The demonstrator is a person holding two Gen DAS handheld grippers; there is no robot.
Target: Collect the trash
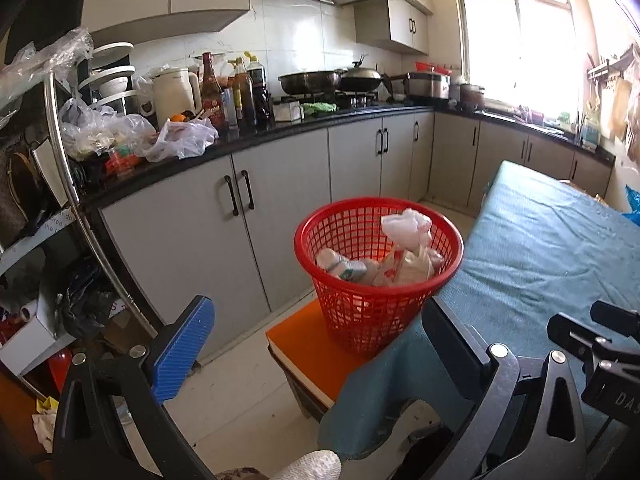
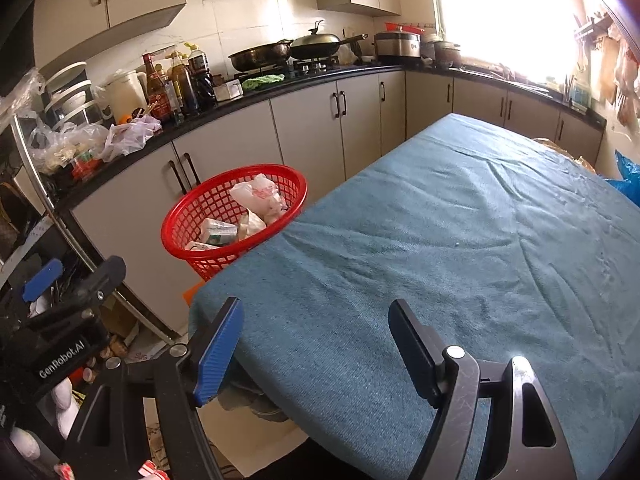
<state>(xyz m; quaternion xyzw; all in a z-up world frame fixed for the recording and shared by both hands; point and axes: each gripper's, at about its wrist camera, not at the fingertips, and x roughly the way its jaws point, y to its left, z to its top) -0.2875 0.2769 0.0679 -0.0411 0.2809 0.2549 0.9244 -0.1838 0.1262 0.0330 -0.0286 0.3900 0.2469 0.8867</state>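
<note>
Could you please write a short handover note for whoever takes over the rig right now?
Left gripper: open, empty, pointing towards the red basket.
Right gripper: open, empty, over the table's blue-green cloth.
Red basket stands on an orange stool at the table corner, holding a white bag and a carton.
Done: the visible tabletop shows no trash.
Left: probably nothing on the table; check areas out of view.

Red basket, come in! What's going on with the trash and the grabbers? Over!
Left gripper open, empty. Right gripper open, empty, above teal tablecloth. Red basket on orange stool, trash inside. Nothing blocking.
</note>
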